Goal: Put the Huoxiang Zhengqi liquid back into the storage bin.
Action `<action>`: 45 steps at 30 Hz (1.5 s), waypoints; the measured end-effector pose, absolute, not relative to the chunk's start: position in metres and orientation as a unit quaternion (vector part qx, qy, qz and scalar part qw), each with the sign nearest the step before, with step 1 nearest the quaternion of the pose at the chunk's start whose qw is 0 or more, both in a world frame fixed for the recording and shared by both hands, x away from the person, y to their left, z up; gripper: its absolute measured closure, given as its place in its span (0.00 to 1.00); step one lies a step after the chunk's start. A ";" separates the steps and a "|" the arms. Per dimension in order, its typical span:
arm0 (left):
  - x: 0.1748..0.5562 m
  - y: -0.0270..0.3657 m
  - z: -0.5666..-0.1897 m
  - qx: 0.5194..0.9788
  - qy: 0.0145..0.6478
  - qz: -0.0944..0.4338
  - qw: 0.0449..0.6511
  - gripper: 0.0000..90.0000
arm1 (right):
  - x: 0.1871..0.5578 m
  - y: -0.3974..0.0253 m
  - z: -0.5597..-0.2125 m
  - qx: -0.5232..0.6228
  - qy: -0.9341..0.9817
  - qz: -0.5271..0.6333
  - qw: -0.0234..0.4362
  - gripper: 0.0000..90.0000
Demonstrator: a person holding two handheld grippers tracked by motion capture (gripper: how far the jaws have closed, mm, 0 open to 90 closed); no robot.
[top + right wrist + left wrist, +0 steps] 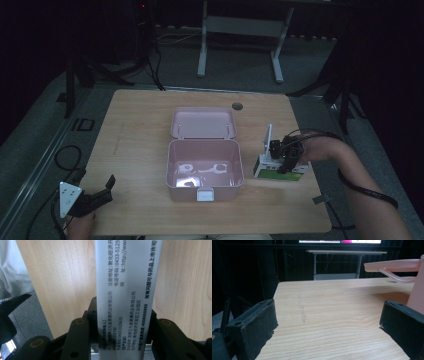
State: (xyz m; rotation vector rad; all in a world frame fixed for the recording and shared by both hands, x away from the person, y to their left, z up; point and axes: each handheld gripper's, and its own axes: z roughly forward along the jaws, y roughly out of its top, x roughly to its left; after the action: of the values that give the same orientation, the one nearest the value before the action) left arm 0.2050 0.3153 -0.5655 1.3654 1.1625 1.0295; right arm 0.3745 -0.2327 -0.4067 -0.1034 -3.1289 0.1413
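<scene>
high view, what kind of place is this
Probably a dim lab or recording room rather than a home: a lone wooden table with a cable port, trailing cables on grey floor, a second metal-legged desk behind, and a lit monitor in the left gripper view.

Right gripper (120, 322) jaws closed on a narrow white cardboard box (126, 290) — one black jaw pressed against each long side. Box face carries black printed Chinese text, phone numbers and part of a web address, lines running along its length. Box extends from between the jaws to the top edge. Behind it: light wooden tabletop (62, 277). Far left — pale grey cloth (17, 272) past the table edge, grey floor (30, 315) below it.
</scene>
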 end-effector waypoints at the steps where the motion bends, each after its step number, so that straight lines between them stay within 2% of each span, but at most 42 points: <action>1: 0.205 0.315 -0.566 0.567 0.483 0.428 0.511 0.01 | 0.374 -0.232 -0.404 -0.035 -0.998 0.045 0.004 0.70; 23: 0.205 0.315 -0.565 0.568 0.484 0.427 0.511 0.01 | 0.366 -0.210 -0.329 -0.029 -0.999 0.023 -0.024 0.70; 36: 0.205 0.315 -0.565 0.569 0.482 0.427 0.512 0.01 | 0.358 -0.180 -0.301 -0.016 -0.999 0.015 -0.037 0.70; 45: 0.205 0.315 -0.565 0.570 0.481 0.427 0.512 0.01 | 0.356 -0.153 -0.293 -0.006 -0.999 0.011 -0.034 0.70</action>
State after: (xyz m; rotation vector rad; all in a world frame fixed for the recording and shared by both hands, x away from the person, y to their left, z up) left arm 0.2048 0.3154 -0.5654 1.3713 1.1565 1.0276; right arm 0.3561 -0.1534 -0.2935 -0.0201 -3.2103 0.0356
